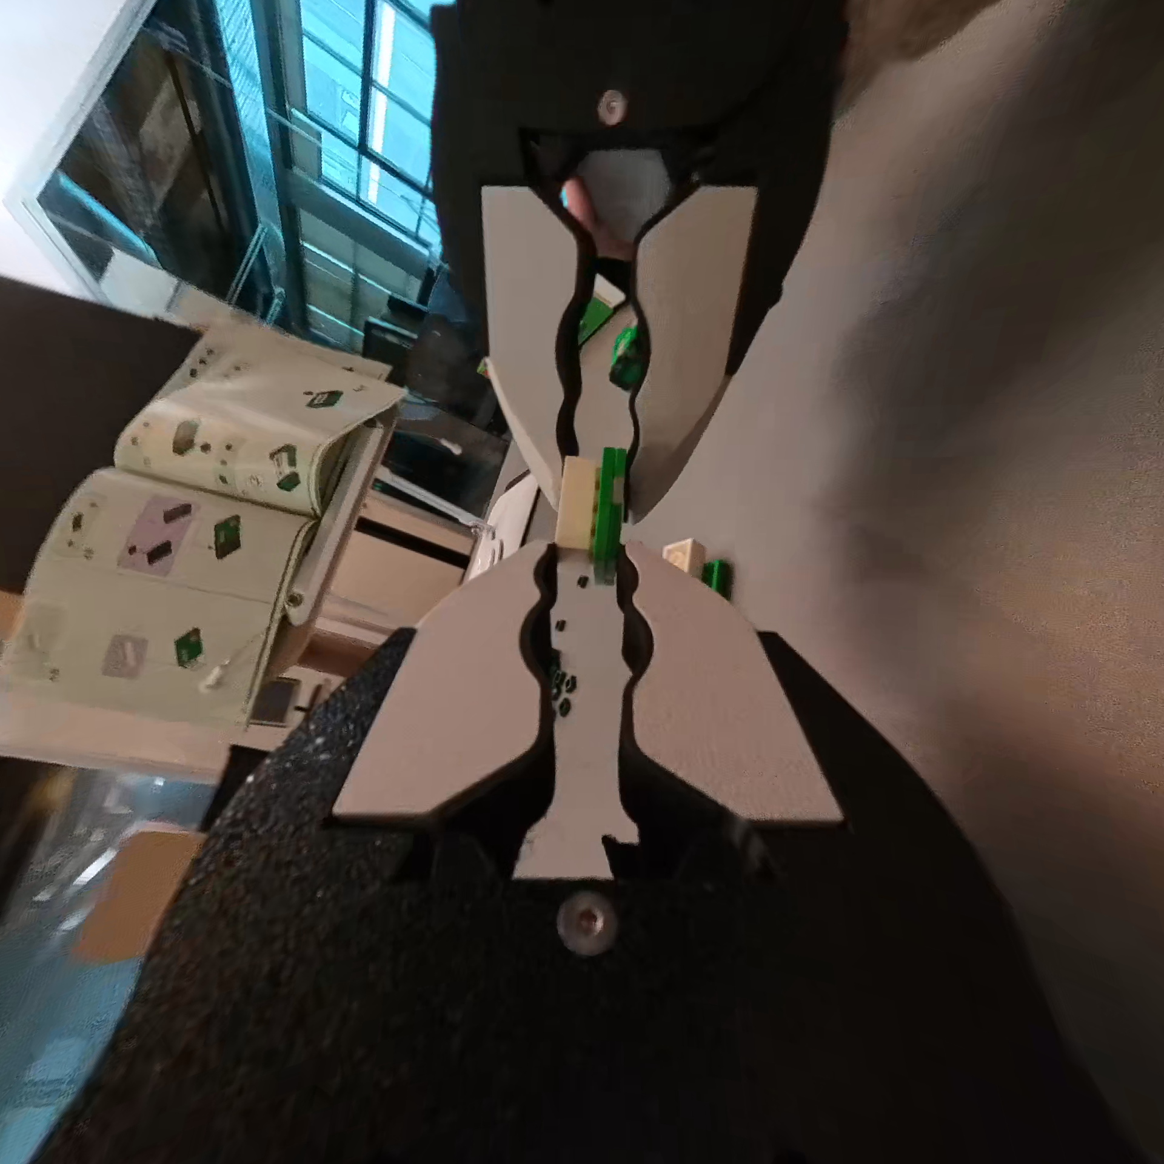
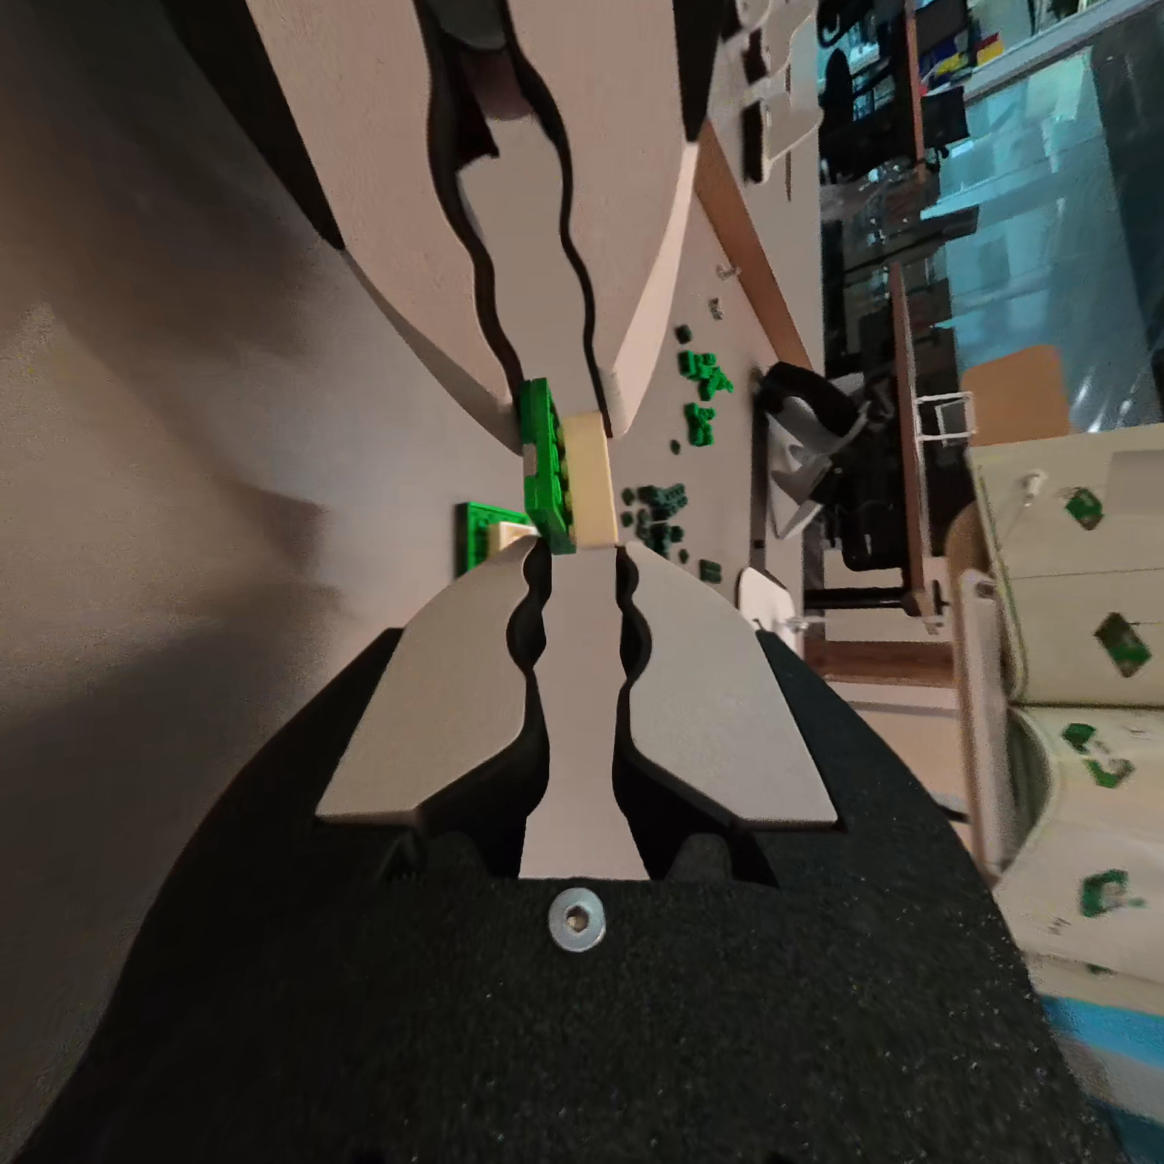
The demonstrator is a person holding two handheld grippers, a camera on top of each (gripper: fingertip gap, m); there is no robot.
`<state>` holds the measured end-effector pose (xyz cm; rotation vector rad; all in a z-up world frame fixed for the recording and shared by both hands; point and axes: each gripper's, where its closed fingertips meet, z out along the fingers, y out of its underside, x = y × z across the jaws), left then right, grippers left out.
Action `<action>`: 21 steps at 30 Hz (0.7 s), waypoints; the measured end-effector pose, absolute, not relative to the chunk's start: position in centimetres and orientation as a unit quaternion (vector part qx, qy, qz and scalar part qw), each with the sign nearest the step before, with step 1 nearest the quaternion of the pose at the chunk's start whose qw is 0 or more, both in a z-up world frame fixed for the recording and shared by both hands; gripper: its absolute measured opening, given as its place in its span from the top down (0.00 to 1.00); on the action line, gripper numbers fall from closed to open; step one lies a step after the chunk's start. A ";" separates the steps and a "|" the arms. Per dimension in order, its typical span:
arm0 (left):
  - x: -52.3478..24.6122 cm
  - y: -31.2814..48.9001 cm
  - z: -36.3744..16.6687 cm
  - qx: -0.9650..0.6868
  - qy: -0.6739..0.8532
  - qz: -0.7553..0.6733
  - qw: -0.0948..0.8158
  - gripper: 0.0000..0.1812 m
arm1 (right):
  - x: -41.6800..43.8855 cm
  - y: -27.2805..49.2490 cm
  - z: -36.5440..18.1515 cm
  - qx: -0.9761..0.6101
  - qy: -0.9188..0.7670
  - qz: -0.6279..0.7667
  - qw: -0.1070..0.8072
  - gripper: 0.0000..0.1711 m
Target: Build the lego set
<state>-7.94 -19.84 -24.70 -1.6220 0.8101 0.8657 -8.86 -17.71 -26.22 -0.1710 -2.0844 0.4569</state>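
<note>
In the left wrist view my left hand-held gripper (image 1: 591, 554) is closed on the lower end of a small assembly, a cream brick (image 1: 576, 507) pressed against a green plate (image 1: 610, 511); the right hand-held gripper (image 1: 595, 469) reaches in from the top of the view and clamps the upper end of the same assembly, so both pairs of fingertips meet on it above the pale worktop (image 1: 945, 567); beyond it a loose cream piece (image 1: 683, 554) and a small green piece (image 1: 717, 576) lie just beside each other on the worktop; a cluster of dark green pieces (image 1: 562, 686) shows between my fingers; an open instruction booklet (image 1: 208, 535) stands past the worktop's edge.

In the right wrist view my right hand-held gripper (image 2: 582, 551) grips the assembly from below, the green plate (image 2: 543, 466) and the cream brick (image 2: 592, 479) face to face, held clear of the worktop (image 2: 220, 441); the left hand-held gripper (image 2: 560, 416) holds its far end from above; a second green plate with a cream piece on it (image 2: 482, 535) lies on the worktop just behind; scattered green pieces (image 2: 702, 397) and dark green pieces (image 2: 658, 510) lie nearer the worktop's wooden edge (image 2: 749, 264).
</note>
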 end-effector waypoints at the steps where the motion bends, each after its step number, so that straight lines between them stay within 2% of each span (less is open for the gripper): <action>1: -7.6 -19.9 -25.1 -0.677 0.350 0.370 0.531 0.90 | -8.4 -17.8 -26.7 -0.071 -0.857 0.198 0.471 0.89; 2: -7.3 -20.1 -25.4 -0.674 0.354 0.375 0.529 0.91 | -8.0 -17.7 -27.0 -0.073 -0.858 0.205 0.466 0.89; 3: -7.1 -20.2 -25.6 -0.669 0.356 0.379 0.530 0.96 | -7.6 -17.4 -27.3 -0.076 -0.859 0.209 0.461 0.89; 10: -6.6 -20.2 -27.4 -0.690 0.360 0.366 0.510 0.97 | -6.0 -14.6 -27.3 -0.150 -0.842 0.295 0.427 0.89; 17: -8.0 -19.5 -29.0 -0.709 0.330 0.435 0.446 0.96 | -7.2 -11.1 -25.9 -0.200 -0.761 0.265 0.558 0.98; 21: -9.1 -20.2 -28.8 -0.701 0.324 0.475 0.422 0.96 | -7.6 -11.0 -27.9 -0.193 -0.770 0.246 0.556 1.00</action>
